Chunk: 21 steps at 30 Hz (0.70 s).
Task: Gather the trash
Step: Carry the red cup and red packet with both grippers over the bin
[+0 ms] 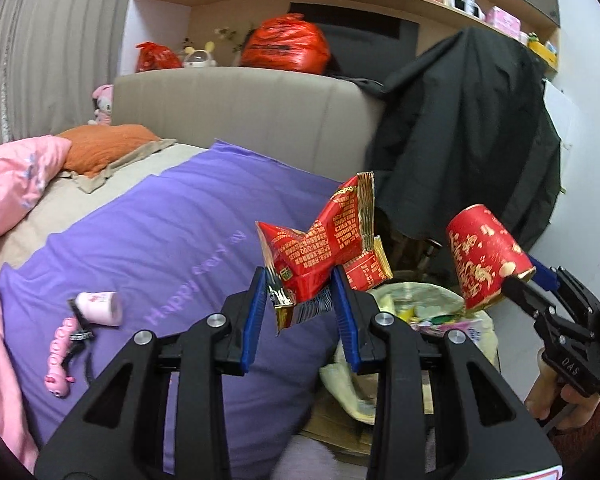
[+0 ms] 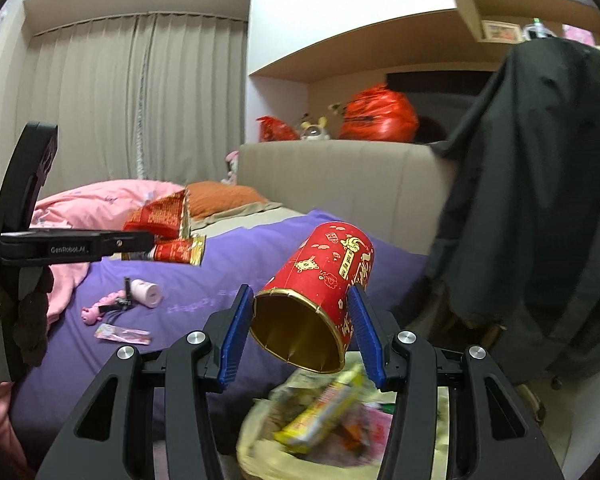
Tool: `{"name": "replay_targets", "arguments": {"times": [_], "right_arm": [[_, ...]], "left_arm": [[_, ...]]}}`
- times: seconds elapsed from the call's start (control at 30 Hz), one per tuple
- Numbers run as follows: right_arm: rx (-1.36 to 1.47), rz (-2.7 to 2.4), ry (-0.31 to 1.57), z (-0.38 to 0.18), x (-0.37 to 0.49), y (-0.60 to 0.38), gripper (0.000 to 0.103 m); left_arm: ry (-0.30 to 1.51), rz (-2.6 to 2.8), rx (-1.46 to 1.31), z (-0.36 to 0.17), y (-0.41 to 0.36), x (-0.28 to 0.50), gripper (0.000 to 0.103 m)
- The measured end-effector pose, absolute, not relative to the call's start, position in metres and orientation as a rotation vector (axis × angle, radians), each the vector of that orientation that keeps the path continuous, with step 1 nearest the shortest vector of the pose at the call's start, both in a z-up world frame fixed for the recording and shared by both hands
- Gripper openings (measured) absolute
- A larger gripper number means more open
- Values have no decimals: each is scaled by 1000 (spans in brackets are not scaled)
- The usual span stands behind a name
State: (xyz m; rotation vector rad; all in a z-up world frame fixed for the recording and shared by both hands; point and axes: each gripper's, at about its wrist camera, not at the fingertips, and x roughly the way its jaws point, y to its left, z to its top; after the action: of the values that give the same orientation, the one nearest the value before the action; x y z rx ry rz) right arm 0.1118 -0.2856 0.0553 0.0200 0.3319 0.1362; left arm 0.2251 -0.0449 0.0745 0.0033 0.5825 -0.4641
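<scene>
The left wrist view takes in, from the left, a pink quilt (image 1: 8,184), an orange pillow (image 1: 104,148) and a purple sheet (image 1: 160,248) on which a pink toy (image 1: 62,356) and a small pink bottle (image 1: 100,307) lie close together. At centre the left gripper (image 1: 300,292) is clamped on a crumpled red wrapper (image 1: 324,248), the blue pads pressing its lower end. Right of it a trash bag (image 1: 432,312) stands open beside the bed, and above the bag's right rim a red paper cup (image 1: 484,256) is pinched by the right gripper (image 1: 520,280), with a hand (image 1: 556,396) under it.

The right wrist view alone shows the curtain (image 2: 140,100) and a flat pink packet (image 2: 122,334) on the sheet (image 2: 228,264) near the toy (image 2: 100,308). The left gripper (image 2: 152,240) reaches in from the left edge, its wrapper (image 2: 168,228) over the bed. The right gripper (image 2: 300,324) grips the cup (image 2: 320,292) between both pads, the mouth tilted toward the camera, just above the bag (image 2: 312,412), which is already heaped with litter.

A dark coat (image 2: 540,200) hangs close on the right, crowding the bag; the headboard (image 2: 340,176) closes off the far side. Over the sheet the room is open.
</scene>
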Motion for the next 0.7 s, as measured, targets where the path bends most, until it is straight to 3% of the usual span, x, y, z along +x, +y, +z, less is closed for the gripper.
{"name": "replay_targets", "arguments": {"times": [0.37, 0.7], "right_arm": [[112, 66, 335, 52, 68, -364, 46], [112, 57, 365, 44, 57, -382, 46]], "left_arm": [[590, -553, 35, 71, -110, 202, 31], [657, -620, 118, 36, -155, 207, 31]]}}
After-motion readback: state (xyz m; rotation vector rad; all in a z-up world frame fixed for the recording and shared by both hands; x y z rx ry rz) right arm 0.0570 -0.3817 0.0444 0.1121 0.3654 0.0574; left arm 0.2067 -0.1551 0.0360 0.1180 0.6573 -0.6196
